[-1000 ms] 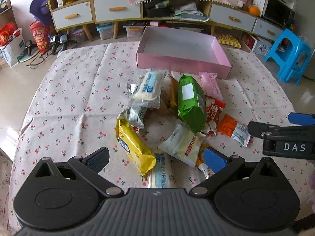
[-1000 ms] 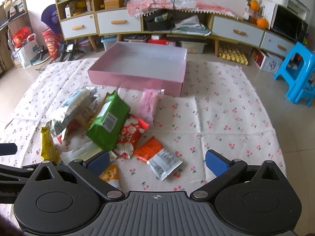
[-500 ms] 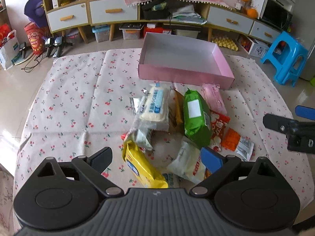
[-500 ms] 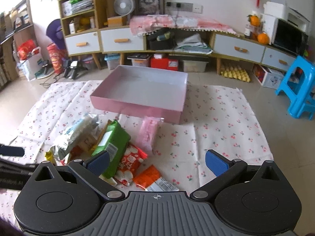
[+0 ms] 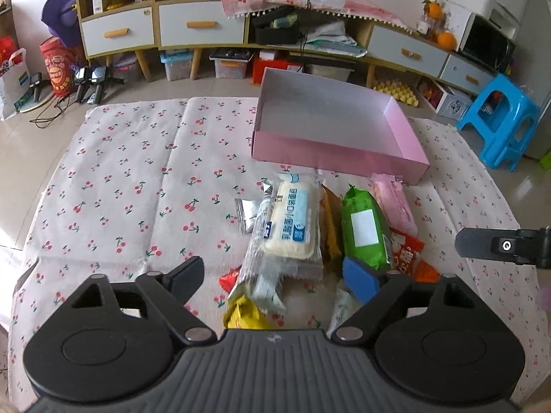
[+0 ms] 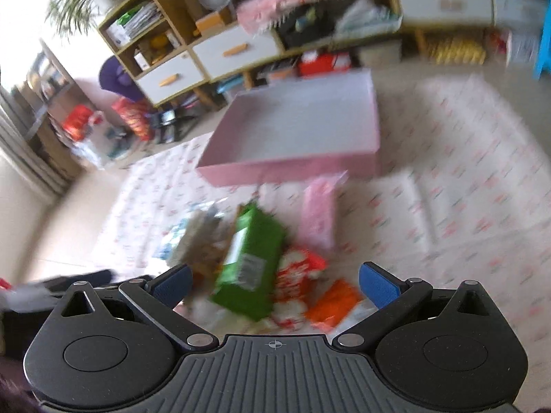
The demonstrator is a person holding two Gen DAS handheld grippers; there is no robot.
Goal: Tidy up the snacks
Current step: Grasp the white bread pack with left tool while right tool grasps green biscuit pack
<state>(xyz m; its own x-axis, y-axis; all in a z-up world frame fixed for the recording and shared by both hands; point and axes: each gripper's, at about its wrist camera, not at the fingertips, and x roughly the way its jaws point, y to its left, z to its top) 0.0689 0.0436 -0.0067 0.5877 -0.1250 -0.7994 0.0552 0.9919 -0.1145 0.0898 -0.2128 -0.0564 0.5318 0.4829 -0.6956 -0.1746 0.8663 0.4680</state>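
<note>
The pink box (image 5: 339,130) sits on the cherry-print cloth (image 5: 137,179), its inside bare: nothing has gone in yet. All the snacks lie in a loose heap on the cloth just in front of the box's near wall. Nearest that wall are a pale pink packet (image 5: 394,201) and a clear-wrapped white pack with a blue label (image 5: 292,220). Between those two lies a green packet (image 5: 365,230) with a white sticker. A small silver sachet (image 5: 247,213) lies to the left of the white pack, and a yellow packet (image 5: 242,315) and an orange-and-red pouch (image 5: 408,253) lie farther from the box.

The left hand-held gripper (image 5: 273,275) hangs over the heap's near end, jaws wide apart though they have just been closing in; the wrappers lie below the gap and neither pad presses on anything. The right hand-held gripper (image 6: 275,280), seen through a smeared picture, is also spread wide over the green packet and the orange pouch, holding nothing.
</note>
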